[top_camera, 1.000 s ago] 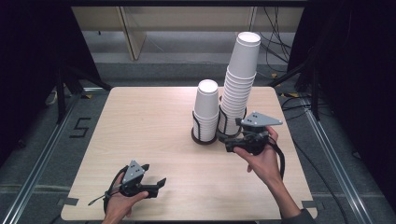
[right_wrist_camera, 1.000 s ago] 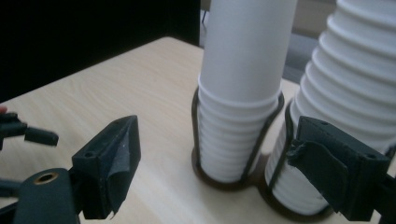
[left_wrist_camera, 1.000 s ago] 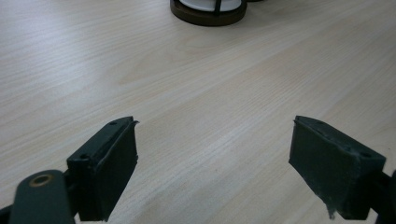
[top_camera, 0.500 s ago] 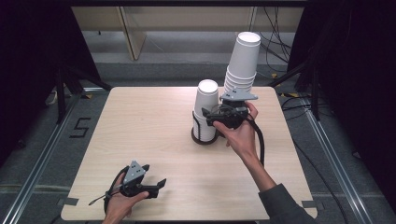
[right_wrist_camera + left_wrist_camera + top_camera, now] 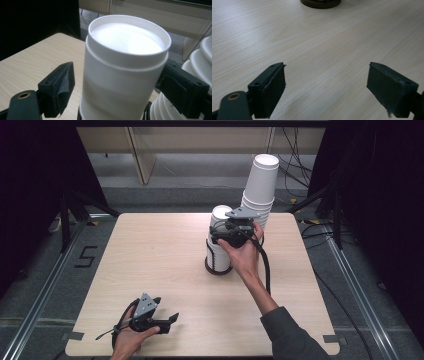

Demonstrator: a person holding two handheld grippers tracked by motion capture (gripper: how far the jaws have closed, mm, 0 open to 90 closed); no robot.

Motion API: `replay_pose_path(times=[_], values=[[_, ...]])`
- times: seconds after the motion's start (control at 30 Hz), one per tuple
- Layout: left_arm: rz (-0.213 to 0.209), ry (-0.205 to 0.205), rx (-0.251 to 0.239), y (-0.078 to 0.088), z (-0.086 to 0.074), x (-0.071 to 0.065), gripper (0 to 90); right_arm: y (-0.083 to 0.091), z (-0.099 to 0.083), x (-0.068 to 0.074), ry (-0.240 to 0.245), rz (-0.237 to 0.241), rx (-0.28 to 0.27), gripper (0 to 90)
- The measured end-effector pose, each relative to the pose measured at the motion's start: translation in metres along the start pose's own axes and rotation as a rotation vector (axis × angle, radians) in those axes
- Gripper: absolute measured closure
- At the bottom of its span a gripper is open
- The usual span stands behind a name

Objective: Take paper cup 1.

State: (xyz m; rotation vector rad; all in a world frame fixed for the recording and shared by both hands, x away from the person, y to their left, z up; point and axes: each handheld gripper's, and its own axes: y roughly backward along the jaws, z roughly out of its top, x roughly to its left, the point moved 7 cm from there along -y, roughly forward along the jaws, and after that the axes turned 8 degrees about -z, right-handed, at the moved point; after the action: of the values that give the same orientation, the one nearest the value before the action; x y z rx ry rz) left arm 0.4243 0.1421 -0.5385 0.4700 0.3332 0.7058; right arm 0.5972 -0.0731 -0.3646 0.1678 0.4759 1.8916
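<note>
Straddling the top cup

Straddling the top cup [image 5: 125, 72] of the short stack [image 5: 219, 242], the right gripper [image 5: 235, 231] has its jaws spread, one on each side, neither clearly pressing. A taller, leaning stack [image 5: 260, 187] stands just beside it. Near the wooden table [image 5: 150, 255] front edge, the left gripper [image 5: 325, 90] rests with jaws wide apart over bare wood.

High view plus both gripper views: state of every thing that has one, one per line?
Left hand-held gripper: open, jaws wide apart, low over the table, nothing between them.
Right hand-held gripper: open, jaws either side of the short cup stack's top cup, left jaw clear of it.
Short cup stack: upright, upside down, in a dark round base.
Tall cup stack: upside down, leaning left.
</note>
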Motion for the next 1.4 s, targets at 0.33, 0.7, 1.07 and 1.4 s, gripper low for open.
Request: replay_pose_path(times=[0.33, 0.7, 1.07, 1.4], values=[[-0.007, -0.002, -0.002, 0.001, 0.000, 0.000, 14.7, -0.016, 0.000, 0.000, -0.051, -0.022, 0.013, 17.9], [-0.005, -0.002, 0.002, 0.000, 0.000, 0.000, 14.7, -0.004, 0.018, -0.002, -0.104, -0.015, -0.037, 20.8], [-0.013, -0.009, 0.010, 0.000, -0.001, 0.000, 14.7, 0.026, 0.056, -0.011, -0.141, 0.034, -0.133, 21.0], [-0.020, 0.006, -0.005, -0.001, 0.000, 0.000, 14.7, 0.065, 0.088, -0.014, -0.103, 0.083, -0.193, 21.1]])
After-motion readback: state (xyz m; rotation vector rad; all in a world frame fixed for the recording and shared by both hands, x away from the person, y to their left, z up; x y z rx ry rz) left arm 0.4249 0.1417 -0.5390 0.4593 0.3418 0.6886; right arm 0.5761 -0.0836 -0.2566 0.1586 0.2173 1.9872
